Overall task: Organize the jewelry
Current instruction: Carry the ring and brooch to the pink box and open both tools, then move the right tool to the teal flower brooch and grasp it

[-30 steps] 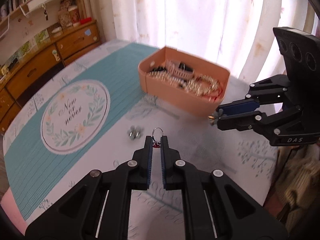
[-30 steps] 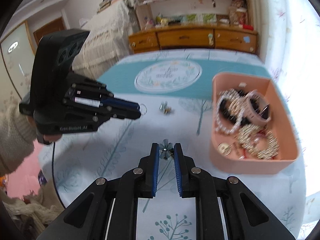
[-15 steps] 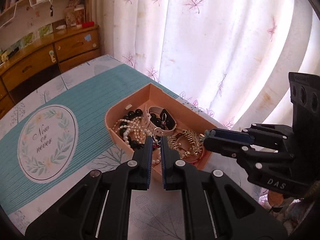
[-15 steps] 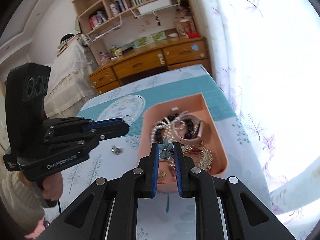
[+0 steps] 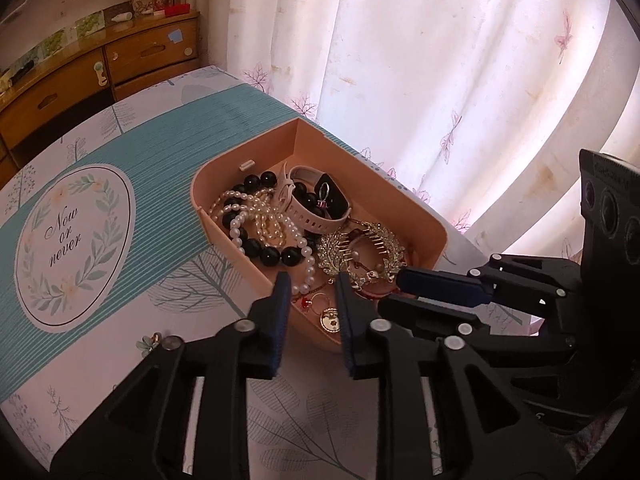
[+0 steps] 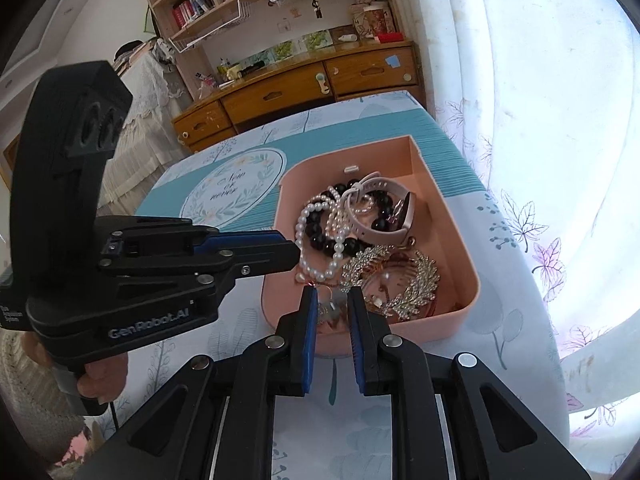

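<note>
A pink box (image 5: 436,236) (image 6: 472,280) on the table holds pearl and black bead bracelets (image 5: 260,232) (image 6: 324,236), a pink watch (image 5: 312,204), a gold leaf hair comb (image 5: 360,252) (image 6: 404,280) and small rings. My left gripper (image 5: 310,284) is open and empty over the box's near corner, above a ring with a red stone (image 5: 310,302). My right gripper (image 6: 332,296) is open over the box's near edge, a flower earring (image 6: 334,306) blurred between its fingers. A small flower earring (image 5: 150,340) lies on the cloth left of the box.
The table has a teal and white tablecloth with a round "Now or never" print (image 5: 68,240). White curtains (image 5: 440,80) hang right behind the box. A wooden dresser (image 6: 300,92) and shelves stand beyond the table's far end.
Both grippers moved from the table to over the pink box and opened. The ring left the left gripper and the flower earring left the right gripper, dropping into the box.
</note>
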`<state>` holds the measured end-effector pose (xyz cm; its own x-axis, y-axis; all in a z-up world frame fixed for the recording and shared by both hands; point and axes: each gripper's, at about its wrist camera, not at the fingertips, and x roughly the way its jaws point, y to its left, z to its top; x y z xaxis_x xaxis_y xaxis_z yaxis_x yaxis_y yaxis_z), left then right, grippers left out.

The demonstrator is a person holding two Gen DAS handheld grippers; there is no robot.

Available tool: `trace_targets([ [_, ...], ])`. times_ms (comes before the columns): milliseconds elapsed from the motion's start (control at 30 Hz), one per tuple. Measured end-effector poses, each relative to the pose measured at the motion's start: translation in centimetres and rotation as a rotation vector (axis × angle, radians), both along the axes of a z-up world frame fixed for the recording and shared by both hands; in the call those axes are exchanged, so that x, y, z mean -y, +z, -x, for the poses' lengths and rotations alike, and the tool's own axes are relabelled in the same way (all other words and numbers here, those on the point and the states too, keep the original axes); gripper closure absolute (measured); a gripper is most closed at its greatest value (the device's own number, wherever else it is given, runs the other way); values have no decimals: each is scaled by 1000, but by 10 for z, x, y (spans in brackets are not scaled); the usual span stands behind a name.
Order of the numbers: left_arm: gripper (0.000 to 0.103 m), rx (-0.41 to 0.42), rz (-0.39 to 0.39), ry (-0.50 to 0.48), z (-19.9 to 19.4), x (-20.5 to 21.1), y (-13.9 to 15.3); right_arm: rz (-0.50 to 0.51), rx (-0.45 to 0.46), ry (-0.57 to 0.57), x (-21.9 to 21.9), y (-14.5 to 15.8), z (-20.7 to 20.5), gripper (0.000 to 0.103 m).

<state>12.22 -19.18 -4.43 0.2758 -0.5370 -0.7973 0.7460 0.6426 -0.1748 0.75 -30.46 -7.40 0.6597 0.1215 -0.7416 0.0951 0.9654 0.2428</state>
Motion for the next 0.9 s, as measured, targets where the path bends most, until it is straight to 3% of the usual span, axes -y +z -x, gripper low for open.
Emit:
trace_targets([
  [67, 52, 19, 11, 40, 2, -9, 4, 3, 7, 3, -4, -1, -1, 76],
  [367, 52, 53, 14, 177, 19, -55, 20, 37, 41, 46, -21, 9, 3, 76],
  [533, 52, 88, -35, 349, 31, -94, 26, 60, 65, 90, -40, 20, 5, 76],
  [900, 52, 59, -127, 709, 38, -185, 17, 45, 53, 245, -101, 28, -12, 76],
])
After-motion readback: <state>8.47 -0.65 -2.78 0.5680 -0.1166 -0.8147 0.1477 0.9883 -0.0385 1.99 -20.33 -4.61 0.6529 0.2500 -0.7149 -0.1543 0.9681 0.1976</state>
